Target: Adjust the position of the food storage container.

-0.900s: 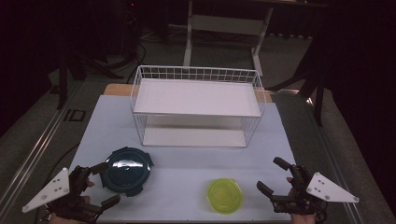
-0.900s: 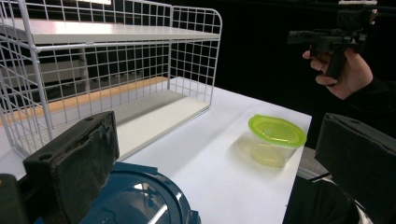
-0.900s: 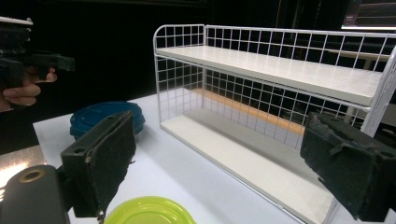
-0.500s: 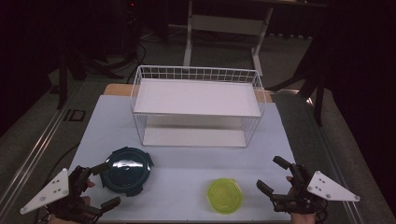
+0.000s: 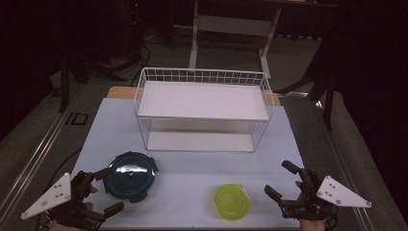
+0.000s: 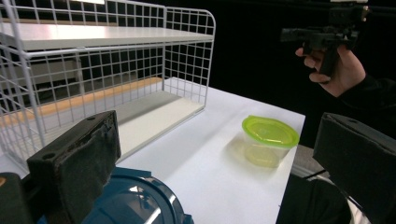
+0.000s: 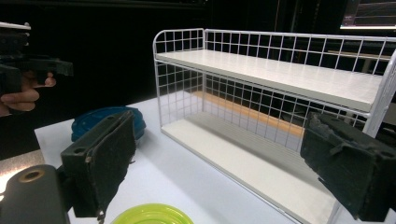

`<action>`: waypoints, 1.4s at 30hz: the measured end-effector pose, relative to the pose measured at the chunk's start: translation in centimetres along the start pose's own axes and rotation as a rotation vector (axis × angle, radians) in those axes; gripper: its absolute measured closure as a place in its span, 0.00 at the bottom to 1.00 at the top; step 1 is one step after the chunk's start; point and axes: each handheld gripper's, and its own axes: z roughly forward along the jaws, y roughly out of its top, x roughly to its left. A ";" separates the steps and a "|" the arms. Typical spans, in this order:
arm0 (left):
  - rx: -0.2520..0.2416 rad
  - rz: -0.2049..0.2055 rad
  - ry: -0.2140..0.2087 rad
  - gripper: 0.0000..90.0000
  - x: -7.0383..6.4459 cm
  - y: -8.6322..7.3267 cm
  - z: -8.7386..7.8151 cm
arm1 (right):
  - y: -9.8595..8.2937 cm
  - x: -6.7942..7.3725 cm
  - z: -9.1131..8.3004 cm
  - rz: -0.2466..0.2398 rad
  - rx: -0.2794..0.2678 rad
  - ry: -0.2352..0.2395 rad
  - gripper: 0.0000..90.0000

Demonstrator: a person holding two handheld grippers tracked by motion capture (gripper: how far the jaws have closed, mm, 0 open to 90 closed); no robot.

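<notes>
jaws wide apart and empty as before, left gripper beside blue container, right gripper unmoved

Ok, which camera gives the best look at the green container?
The left gripper view: the green container shows whole from the side, lid and clear tub. The high view shows the lid from above, and the right gripper view catches a sliver of its lid.

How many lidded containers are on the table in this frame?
2. The dark blue container sits near the left gripper, at the table's front left. The yellow-green container sits front centre-right, near the right gripper. Both shelves of the wire rack look bare.
</notes>
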 end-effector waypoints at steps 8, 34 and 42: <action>-0.009 -0.005 0.037 0.14 1.1 0.0 -1.2 | -0.2 0.0 0.3 0.018 0.006 0.004 0.11; 0.275 -0.140 0.273 0.96 7.0 -6.2 -4.7 | -0.5 0.1 0.9 0.021 0.010 0.020 0.11; 0.368 -0.164 0.306 0.99 7.8 -7.9 -4.0 | -0.7 0.0 0.9 0.026 0.012 0.019 0.11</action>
